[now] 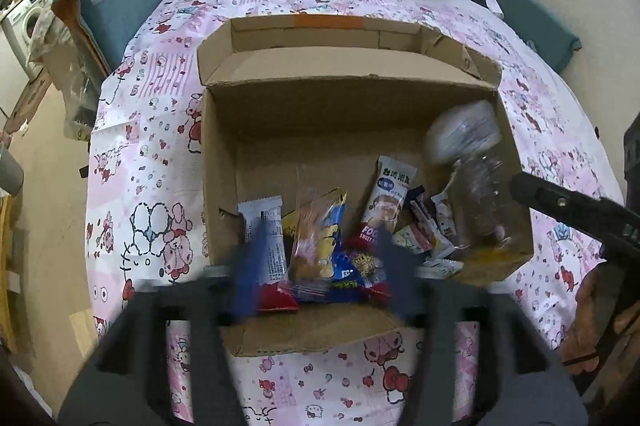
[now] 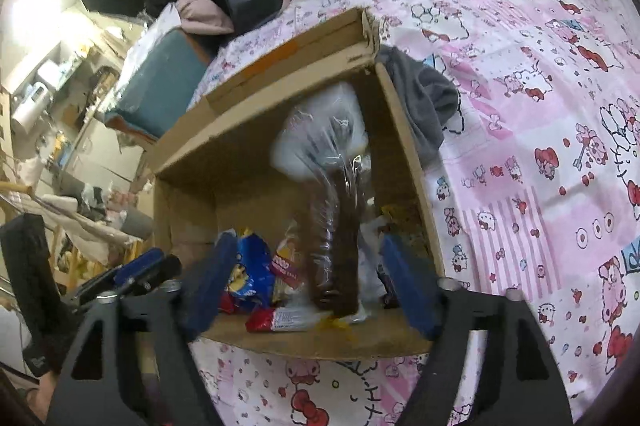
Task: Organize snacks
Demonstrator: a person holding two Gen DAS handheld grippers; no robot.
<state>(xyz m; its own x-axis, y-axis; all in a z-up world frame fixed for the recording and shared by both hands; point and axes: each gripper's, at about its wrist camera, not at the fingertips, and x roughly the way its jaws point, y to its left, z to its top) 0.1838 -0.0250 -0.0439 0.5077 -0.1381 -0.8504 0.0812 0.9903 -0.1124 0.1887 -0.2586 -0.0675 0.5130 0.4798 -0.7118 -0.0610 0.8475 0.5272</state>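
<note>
Cardboard box (image 1: 224,153): snack packets (image 1: 320,250) inside, between left gripper's (image 1: 320,266) parted fingers. Right gripper (image 2: 308,278): fingers apart, flanking clear-wrapped package (image 2: 332,226).

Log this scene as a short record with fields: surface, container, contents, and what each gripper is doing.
surface: bed with pink cartoon sheet
container: open cardboard box, flaps folded out
contents: snack packets piled at the near wall; clear plastic bag at the right side
left gripper: jaws open over the near packets, holding nothing
right gripper: jaws open either side of the clear bag, not closed on it
</note>
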